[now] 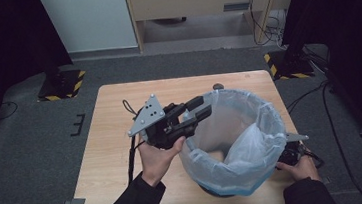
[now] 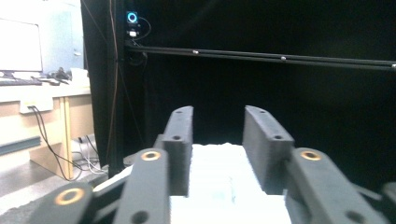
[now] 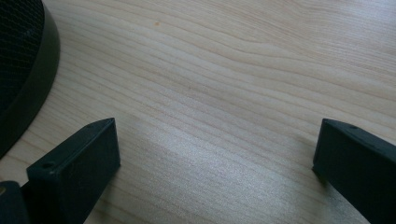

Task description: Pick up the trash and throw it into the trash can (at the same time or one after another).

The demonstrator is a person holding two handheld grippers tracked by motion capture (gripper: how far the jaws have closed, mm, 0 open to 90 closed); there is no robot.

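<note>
Fitting the bag onto the bin, left side mid-release

Looks like the liner step: the plastic bag is draped over the rim of the mesh bin, which sits at the 4 o'clock part of the table. The left tongs hover at the bag's 10 o'clock edge, part open, the white film lying under and between them but not pinched as far as I can tell. The right tongs rest wide open on the wood at the bin's 4 o'clock, grasping nothing. Next move, I'd guess: re-grab the rim film further round and pull it down snug.
</note>
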